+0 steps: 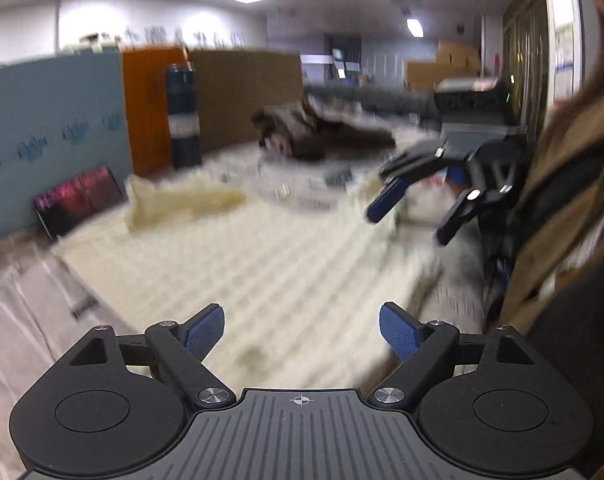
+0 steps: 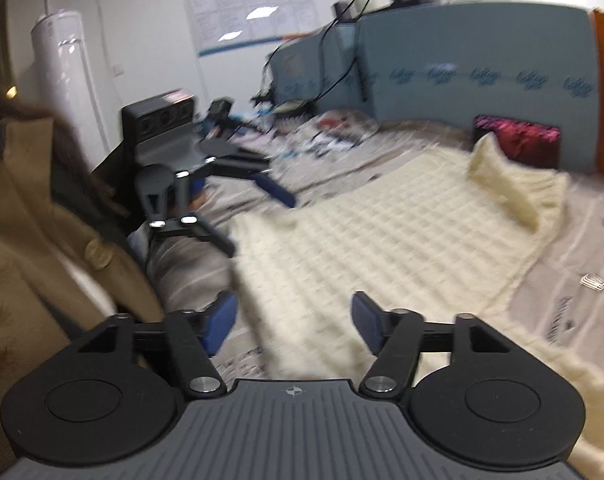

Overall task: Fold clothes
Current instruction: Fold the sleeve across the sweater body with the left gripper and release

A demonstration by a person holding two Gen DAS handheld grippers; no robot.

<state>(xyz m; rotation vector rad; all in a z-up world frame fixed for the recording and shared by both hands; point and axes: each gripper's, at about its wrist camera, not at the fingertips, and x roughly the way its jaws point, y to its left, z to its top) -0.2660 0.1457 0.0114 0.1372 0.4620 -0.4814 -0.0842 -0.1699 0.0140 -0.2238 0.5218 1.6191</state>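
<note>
I see both my tongs spread wide with nothing gripped, the left gripper (image 1: 302, 334) and the right gripper (image 2: 293, 322) hanging over the cream knitted sweater (image 2: 382, 232), which lies flat on the printed sheet (image 2: 574, 280).

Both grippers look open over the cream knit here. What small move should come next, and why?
Probably bring the left gripper and the right gripper down onto the near edge of the cream knit and close. Both are open and empty, and the garment lies mostly flat.
</note>
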